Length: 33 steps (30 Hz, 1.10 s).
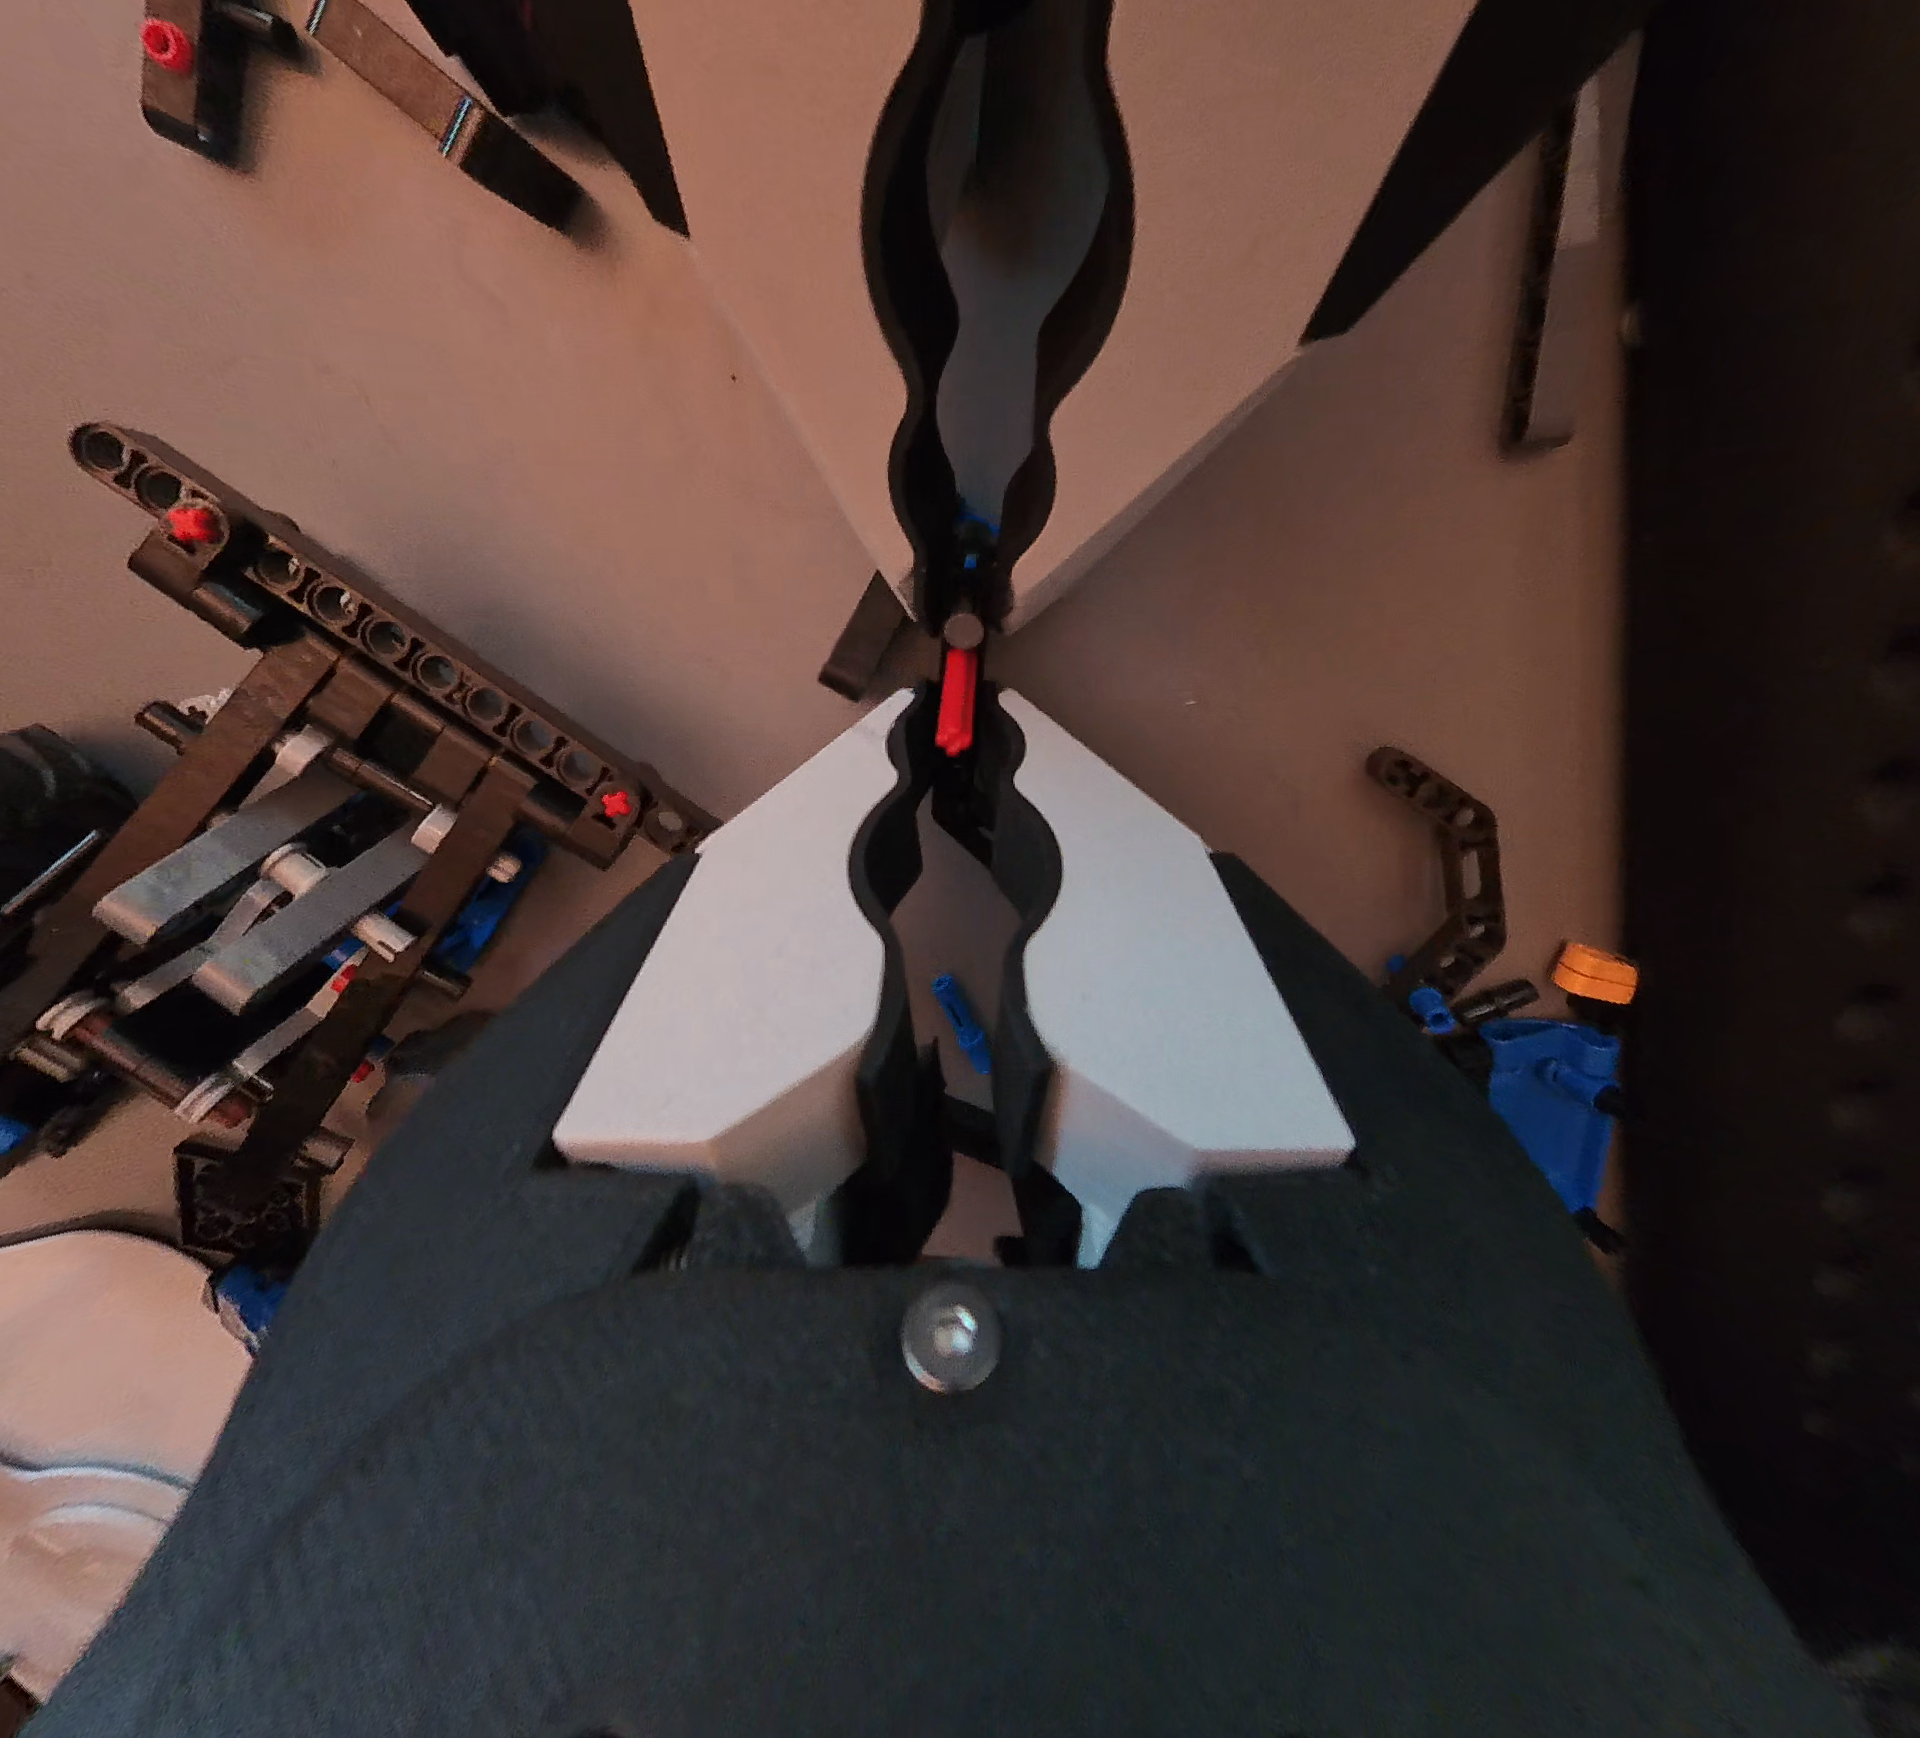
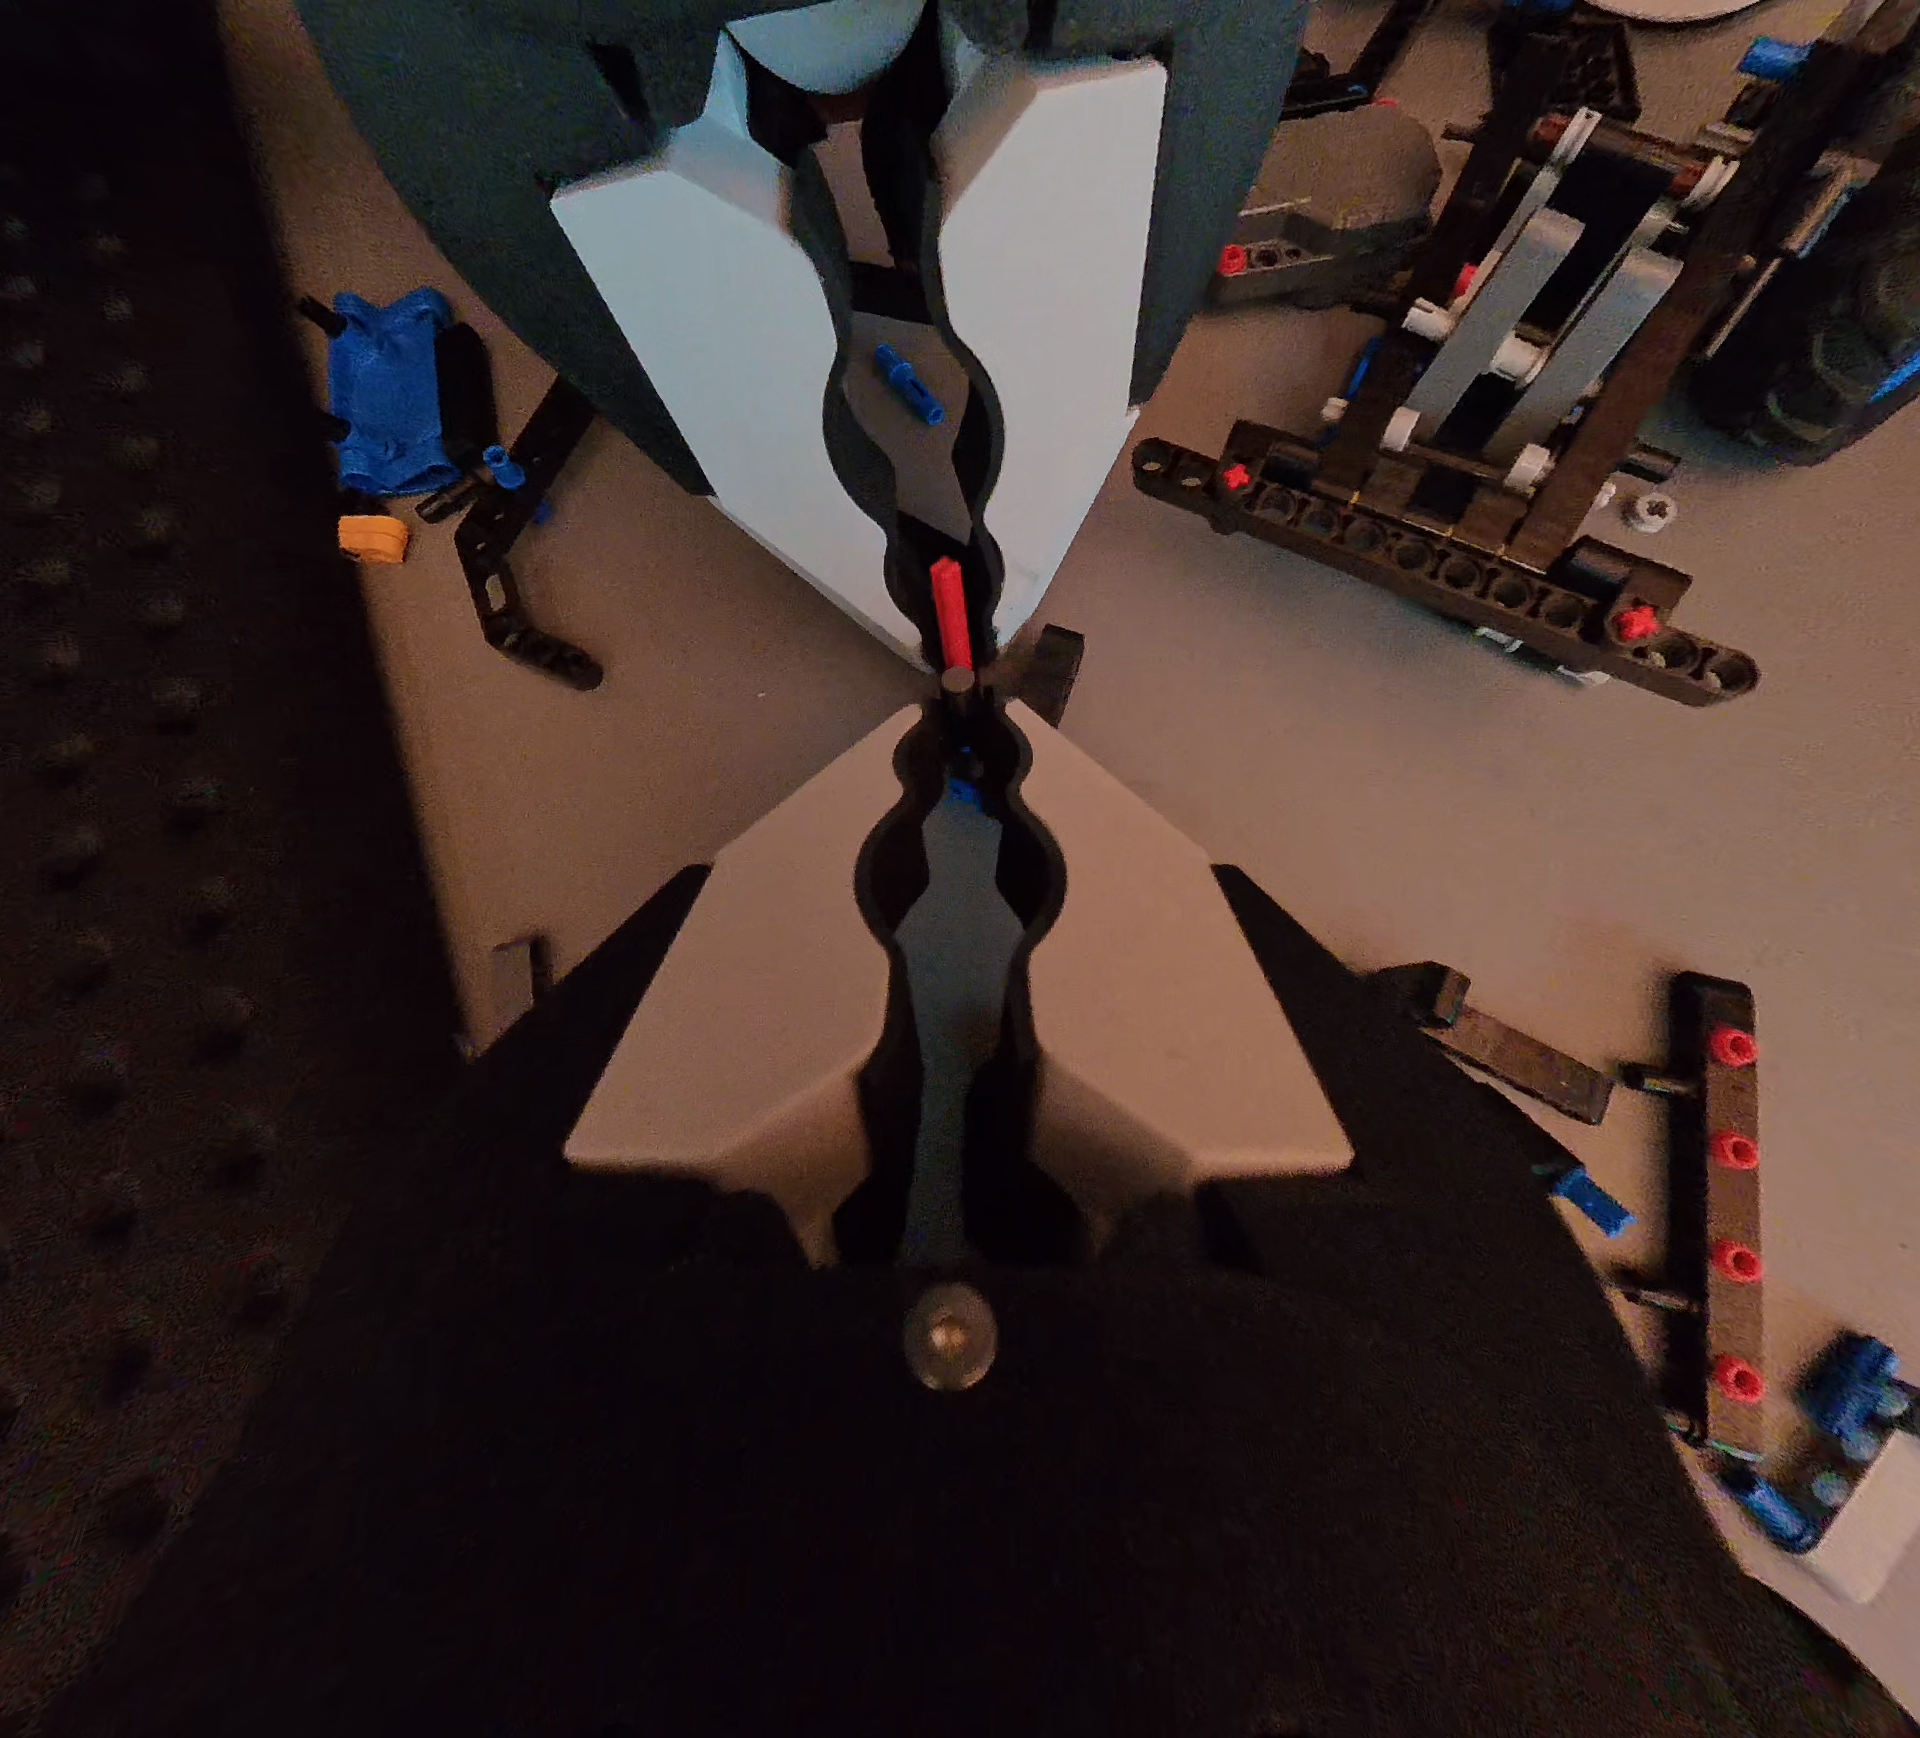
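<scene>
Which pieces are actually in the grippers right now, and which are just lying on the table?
In the grippers, held tip to tip:
- left gripper: red axle
- right gripper: dark pin

Lying about:
- black-and-grey assembly
- black beam with red pins
- bent black beam
- loose blue pin
- orange piece

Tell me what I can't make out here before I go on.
- Red axle: its end inside the left gripper, both views, hidden by the fingers.
- Dark part in the right gripper: shape hidden by the fingers.
- Wheel: right wrist view, cut off by the edge.
- Dark mat: too dim for detail.
</scene>
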{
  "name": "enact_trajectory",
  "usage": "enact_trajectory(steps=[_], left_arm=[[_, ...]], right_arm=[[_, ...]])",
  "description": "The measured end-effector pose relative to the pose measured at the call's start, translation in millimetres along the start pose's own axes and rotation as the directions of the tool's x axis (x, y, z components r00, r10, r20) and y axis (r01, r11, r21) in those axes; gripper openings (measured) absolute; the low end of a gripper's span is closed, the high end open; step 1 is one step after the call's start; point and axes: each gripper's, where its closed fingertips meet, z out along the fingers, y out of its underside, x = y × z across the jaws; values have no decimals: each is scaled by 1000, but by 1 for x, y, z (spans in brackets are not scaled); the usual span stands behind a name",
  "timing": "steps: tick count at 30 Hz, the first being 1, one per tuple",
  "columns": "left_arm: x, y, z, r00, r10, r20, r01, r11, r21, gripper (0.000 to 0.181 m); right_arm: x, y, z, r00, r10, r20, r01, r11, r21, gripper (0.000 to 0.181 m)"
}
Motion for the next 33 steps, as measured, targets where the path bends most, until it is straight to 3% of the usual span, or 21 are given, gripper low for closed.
enact_trajectory(steps=[6, 11, 21, 33], left_arm=[[9, 6, -2, 1000, -16, -7, 15, 1000, -10, 5], [14, 14, -5, 1000, -9, -27, 7, 997, -83, 6], [6, -8, -8, 995, -40, 94, 25, 988, 150, 5], [14, 0, -10, 1000, -18, 11, 17, 999, 41, 5]], right_arm=[[-11, -8, 1, 996, -82, -24, 83, 996, 14, 11], [-15, -14, 3, 994, -102, -26, 103, 994, 39, 6], [-6, -8, -4, 999, -45, -31, 46, 997, 54, 2], [-15, -8, -7, 997, -73, 13, 72, 995, 65, 0]])
